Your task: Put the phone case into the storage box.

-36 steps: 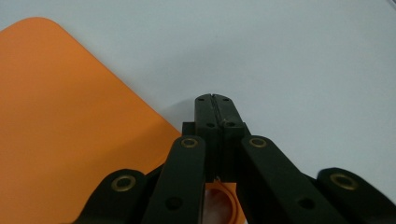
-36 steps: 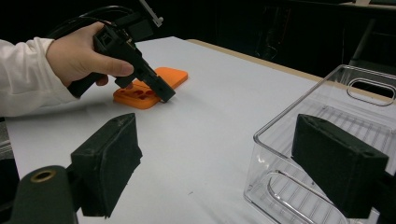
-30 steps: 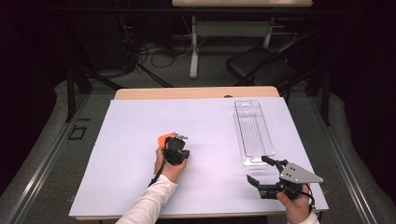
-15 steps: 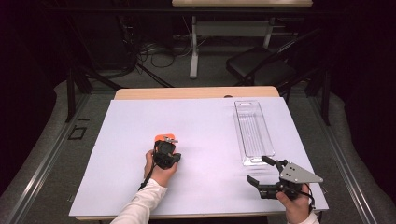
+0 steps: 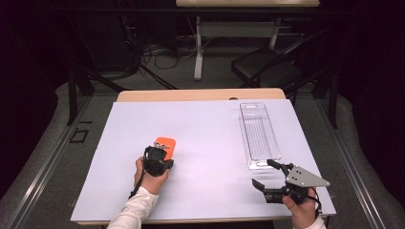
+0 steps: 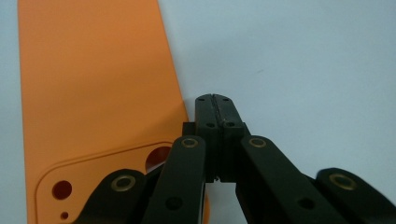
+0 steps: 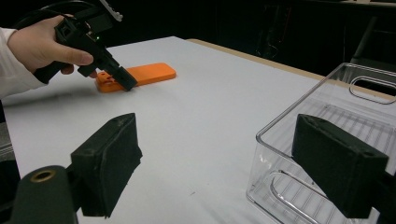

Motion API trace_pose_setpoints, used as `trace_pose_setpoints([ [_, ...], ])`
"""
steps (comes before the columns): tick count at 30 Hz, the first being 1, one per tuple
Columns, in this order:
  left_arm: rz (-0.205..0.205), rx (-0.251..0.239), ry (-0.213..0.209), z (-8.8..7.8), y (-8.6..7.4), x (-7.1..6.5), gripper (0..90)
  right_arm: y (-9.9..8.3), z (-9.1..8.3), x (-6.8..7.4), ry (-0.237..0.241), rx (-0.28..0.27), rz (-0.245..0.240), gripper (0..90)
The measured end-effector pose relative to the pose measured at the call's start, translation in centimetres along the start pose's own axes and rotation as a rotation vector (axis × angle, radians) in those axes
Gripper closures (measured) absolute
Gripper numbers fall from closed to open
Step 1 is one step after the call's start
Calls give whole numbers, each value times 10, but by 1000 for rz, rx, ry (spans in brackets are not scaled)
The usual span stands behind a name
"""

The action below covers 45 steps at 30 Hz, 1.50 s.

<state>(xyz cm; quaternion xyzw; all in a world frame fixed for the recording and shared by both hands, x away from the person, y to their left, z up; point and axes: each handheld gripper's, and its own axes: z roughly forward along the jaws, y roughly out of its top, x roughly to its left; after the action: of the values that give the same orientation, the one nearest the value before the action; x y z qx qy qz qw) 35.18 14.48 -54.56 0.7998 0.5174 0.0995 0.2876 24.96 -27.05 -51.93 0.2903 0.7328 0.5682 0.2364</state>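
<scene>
**Orange case on the left, clear bin on the right**

Starting on the left of the bench [image 5: 119, 191]: the orange phone case [image 5: 167, 143] lies flat on the white sheet, a bit left of centre. It has camera cutouts at the end nearest the person. The left gripper [image 5: 162, 151] is tipped down right at that near end. In the left gripper view its 2 jaws are pressed together with nothing between them, and the tips sit just beside the case's long edge. I can't tell if they actually touch it. From the right gripper view, the left hand [image 7: 37, 46] wraps the gripper's handle, and the tips come down at the cutout end of the case.

Over to the right there's a clear plastic bin [image 5: 258, 131], long and narrow, well apart from the case. The right gripper [image 5: 267, 174] sits at the near right corner of the bench, close to the bin's near end. Its jaws are spread wide and hold nothing. In its own view, 1 jaw overlaps the bin's near end.
</scene>
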Motion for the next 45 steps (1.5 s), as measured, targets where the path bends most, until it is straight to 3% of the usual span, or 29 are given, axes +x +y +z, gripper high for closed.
trace_pose_setpoints([
  [14,-31,-8,26,-13,-13,23,900,0,1,0,-1,2,-6,143],
  [23,-17,-36,2,-20,-16,25,895,0,0,0,-1,2,-10,143],
  [34,38,-77,-27,-30,-15,20,644,0,-1,-1,-5,1,-15,143],
  [40,84,-82,4,-28,-15,23,486,0,-1,-1,-5,1,-15,143],
  [45,80,-82,6,-28,-15,27,426,0,-1,-1,-4,1,-16,143],
])
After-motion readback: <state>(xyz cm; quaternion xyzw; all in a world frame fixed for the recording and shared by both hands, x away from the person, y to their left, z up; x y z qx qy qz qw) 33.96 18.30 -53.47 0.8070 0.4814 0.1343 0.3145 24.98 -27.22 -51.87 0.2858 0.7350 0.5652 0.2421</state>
